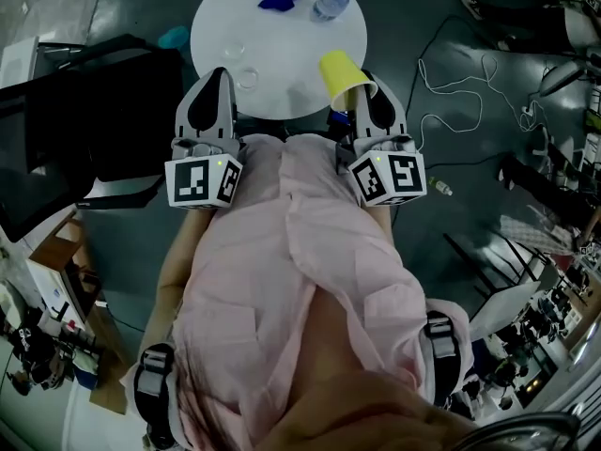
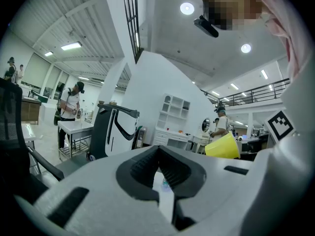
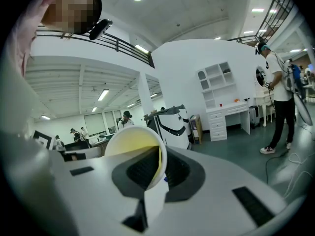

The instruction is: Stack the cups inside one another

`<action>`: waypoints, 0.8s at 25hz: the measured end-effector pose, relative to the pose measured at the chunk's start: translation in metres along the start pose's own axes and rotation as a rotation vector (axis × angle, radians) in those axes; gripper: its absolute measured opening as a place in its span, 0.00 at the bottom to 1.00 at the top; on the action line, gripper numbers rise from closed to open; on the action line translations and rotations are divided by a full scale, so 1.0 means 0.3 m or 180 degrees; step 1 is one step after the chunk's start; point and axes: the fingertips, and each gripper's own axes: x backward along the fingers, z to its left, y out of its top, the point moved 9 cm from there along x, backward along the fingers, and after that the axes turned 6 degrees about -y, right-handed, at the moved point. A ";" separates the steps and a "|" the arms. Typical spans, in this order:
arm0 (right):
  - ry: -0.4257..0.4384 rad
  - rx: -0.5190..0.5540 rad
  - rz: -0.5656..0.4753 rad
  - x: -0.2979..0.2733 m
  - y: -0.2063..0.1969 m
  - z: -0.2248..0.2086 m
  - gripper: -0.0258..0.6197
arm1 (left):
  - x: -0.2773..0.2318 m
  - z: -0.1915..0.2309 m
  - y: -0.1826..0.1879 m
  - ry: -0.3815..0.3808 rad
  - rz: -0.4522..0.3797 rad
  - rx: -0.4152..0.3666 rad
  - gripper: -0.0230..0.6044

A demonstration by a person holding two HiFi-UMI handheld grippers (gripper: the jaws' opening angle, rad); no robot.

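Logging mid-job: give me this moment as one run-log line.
right gripper: shut on yellow cup | left gripper: shut, empty | clear cups: on table

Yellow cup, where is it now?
Head view, right side: the yellow cup is pinched in the right gripper, over the near edge of the round white table.

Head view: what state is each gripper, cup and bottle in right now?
Yellow cup: lifted, tilted.
Right gripper: jaws shut on that cup's rim.
Left gripper: jaws shut, empty.
Clear cup: on the table, not gripped.
Water bottle: on the table, untouched.
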 end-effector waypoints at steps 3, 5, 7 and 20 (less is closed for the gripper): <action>0.0014 0.0039 -0.0032 -0.011 0.006 0.007 0.10 | -0.007 -0.011 0.003 -0.0069 0.0005 -0.0072 0.06; 0.0021 0.0052 -0.0059 -0.014 0.010 0.010 0.10 | -0.006 -0.012 0.006 -0.0051 -0.0010 -0.0104 0.06; 0.0025 0.0047 -0.0061 -0.015 0.008 0.013 0.10 | -0.002 -0.007 0.006 -0.0013 -0.0028 -0.0101 0.06; 0.0011 0.0035 -0.0036 -0.023 0.006 0.016 0.10 | 0.002 0.009 0.010 0.0054 -0.0055 -0.0070 0.06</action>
